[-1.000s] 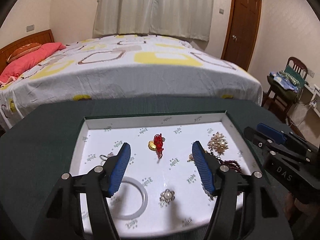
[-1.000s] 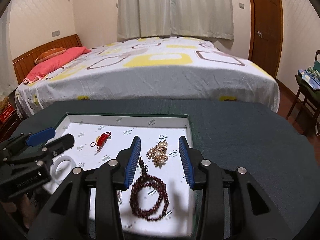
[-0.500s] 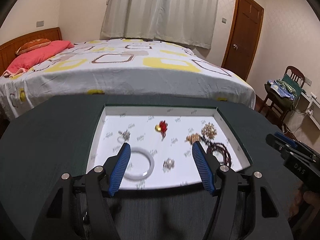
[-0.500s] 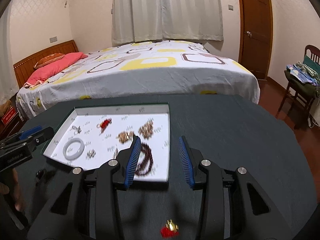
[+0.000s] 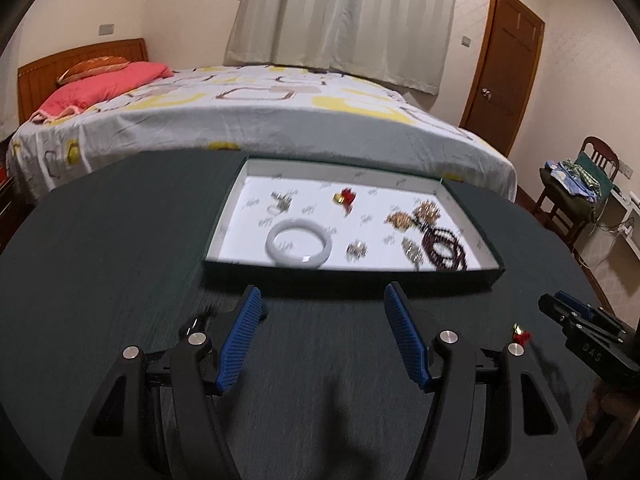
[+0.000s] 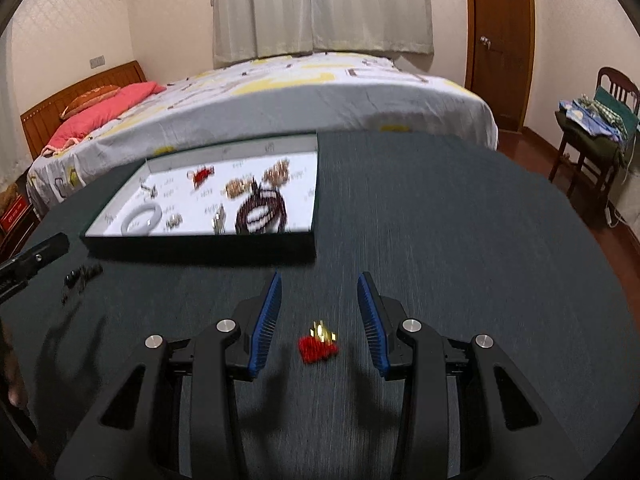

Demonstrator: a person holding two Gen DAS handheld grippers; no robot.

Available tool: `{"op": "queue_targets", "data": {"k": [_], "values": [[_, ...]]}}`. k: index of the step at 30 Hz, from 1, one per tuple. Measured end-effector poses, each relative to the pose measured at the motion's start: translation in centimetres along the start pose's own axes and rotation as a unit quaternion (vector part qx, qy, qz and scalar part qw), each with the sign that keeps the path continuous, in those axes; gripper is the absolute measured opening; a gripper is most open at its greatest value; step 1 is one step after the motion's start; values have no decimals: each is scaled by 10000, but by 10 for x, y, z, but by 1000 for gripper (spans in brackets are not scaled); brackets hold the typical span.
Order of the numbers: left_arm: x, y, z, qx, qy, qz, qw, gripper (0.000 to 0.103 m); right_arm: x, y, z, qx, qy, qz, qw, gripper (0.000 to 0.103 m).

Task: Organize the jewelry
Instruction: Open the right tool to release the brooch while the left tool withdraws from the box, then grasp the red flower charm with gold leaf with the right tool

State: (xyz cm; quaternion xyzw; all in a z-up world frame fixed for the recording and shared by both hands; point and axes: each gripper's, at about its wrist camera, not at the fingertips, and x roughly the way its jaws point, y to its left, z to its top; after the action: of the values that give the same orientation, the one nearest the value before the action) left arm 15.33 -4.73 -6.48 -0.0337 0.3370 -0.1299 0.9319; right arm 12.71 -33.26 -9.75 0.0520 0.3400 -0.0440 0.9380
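Your left gripper (image 5: 323,312) sits over the dark table (image 5: 104,240) with its jaws spread wide and nothing between them, on the near side of the jewelry box (image 5: 352,276). Your right gripper (image 6: 319,300) is also spread open, and a small red and gold charm (image 6: 319,345) lies on the table between its 2 blue pads (image 6: 266,320), touching neither. That same charm shows in the left view beside the right gripper's tip. Inside the white-lined box you have a white bangle (image 5: 299,242), a dark beaded bracelet (image 5: 446,249) at the right end, gold clusters (image 5: 416,216) just behind it, another red and gold charm (image 5: 345,199) toward the back, and several small pieces too blurred to name. A small dark item (image 6: 80,276) lies on the table near the box's front left corner.
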Motion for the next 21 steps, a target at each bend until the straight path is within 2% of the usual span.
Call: {"op": "queue_targets", "data": {"k": [8,17,18,19,21], "values": [[-6,11,-25,-80,197,227,9995,63,8,6,-20,-115,167,-14,9998,39],[-6,14,-31,-64,276,308,9991,63,24,5,-25,-64,563,-34,9984,38],[-6,15,-32,-65,288,316,9991,63,25,5,-26,-63,595,-31,9982,36],[-6,16,-32,-70,296,314,9990,63,27,5,-26,-72,649,-20,9979,28],[-5,16,-32,-80,313,318,9990,63,30,5,-27,-62,761,27,9971,24]]}}
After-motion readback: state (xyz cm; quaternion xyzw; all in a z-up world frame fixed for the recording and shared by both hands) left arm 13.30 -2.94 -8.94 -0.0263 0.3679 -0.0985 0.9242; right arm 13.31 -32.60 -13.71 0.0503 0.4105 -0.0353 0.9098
